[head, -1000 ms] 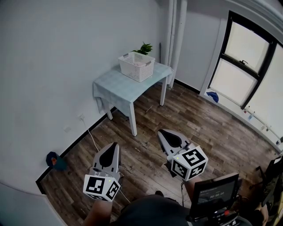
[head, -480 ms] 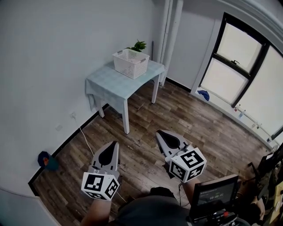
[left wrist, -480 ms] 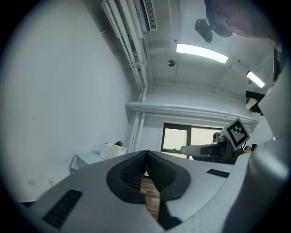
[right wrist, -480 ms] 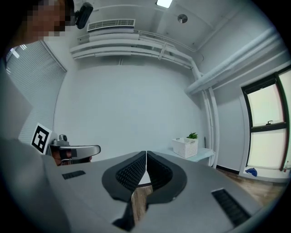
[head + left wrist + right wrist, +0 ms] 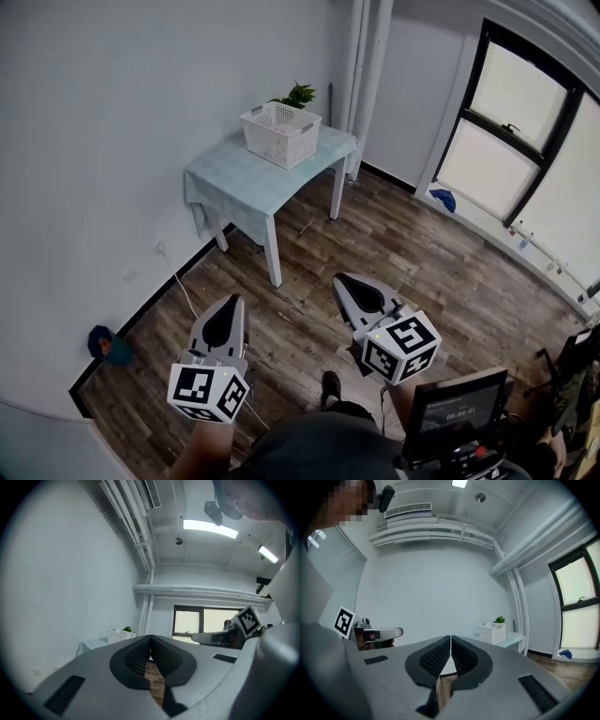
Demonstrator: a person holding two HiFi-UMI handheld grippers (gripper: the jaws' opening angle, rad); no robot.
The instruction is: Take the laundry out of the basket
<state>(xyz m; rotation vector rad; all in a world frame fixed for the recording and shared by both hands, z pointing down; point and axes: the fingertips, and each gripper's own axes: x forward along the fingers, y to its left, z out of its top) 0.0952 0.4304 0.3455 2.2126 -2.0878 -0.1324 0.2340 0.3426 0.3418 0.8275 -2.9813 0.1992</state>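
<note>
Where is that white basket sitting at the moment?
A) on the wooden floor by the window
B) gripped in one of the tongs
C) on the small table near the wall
C: the white basket stands on the small table by the wall, with a green plant just behind it.

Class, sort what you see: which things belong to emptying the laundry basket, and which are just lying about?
For the job: white basket on the table; left tongs and right tongs, both shut, empty.
Lying about: potted plant behind the basket; blue object by the wall; blue bundle under the window.
</note>
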